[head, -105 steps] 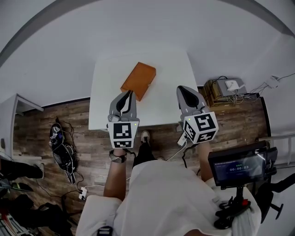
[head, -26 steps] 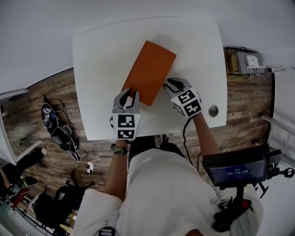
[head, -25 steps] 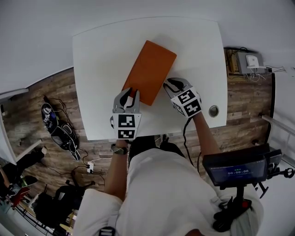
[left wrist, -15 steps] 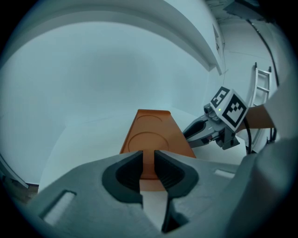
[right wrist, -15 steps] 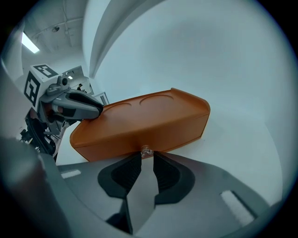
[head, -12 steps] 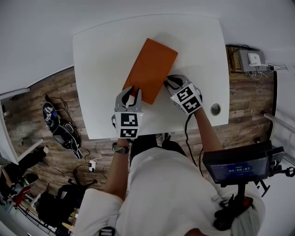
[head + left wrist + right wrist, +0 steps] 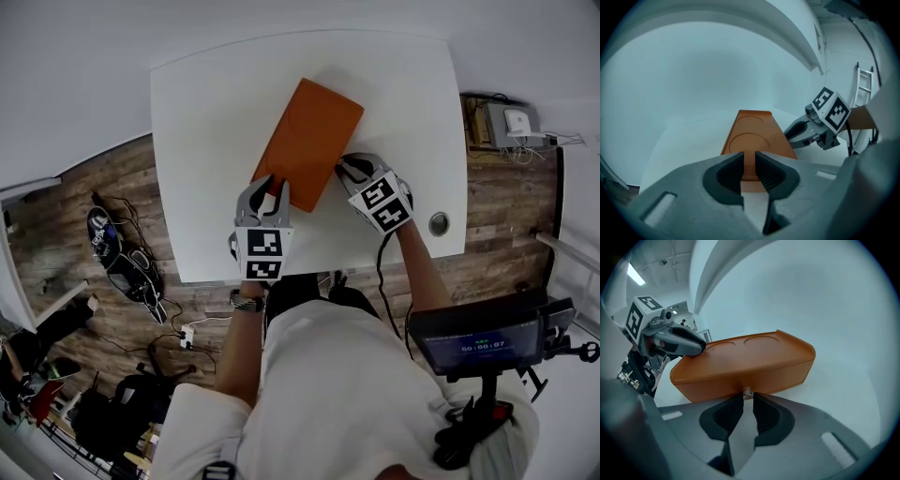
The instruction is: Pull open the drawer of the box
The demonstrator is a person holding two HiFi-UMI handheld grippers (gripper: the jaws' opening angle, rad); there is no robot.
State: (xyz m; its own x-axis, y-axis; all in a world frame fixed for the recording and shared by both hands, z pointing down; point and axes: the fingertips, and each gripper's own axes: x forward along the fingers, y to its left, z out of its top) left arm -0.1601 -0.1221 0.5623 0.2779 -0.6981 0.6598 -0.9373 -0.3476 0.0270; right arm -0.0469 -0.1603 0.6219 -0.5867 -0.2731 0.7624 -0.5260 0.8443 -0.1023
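Currently I am holding my right gripper, jaws slightly parted, with the drawer knob at 12 o'clock, just off its tips; my left gripper, narrowly parted, is facing the box.

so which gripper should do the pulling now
Right. The right gripper faces the long side of the orange box with its jaws lined up on the small clear knob. The left gripper sits at the box's short end, where no knob shows.
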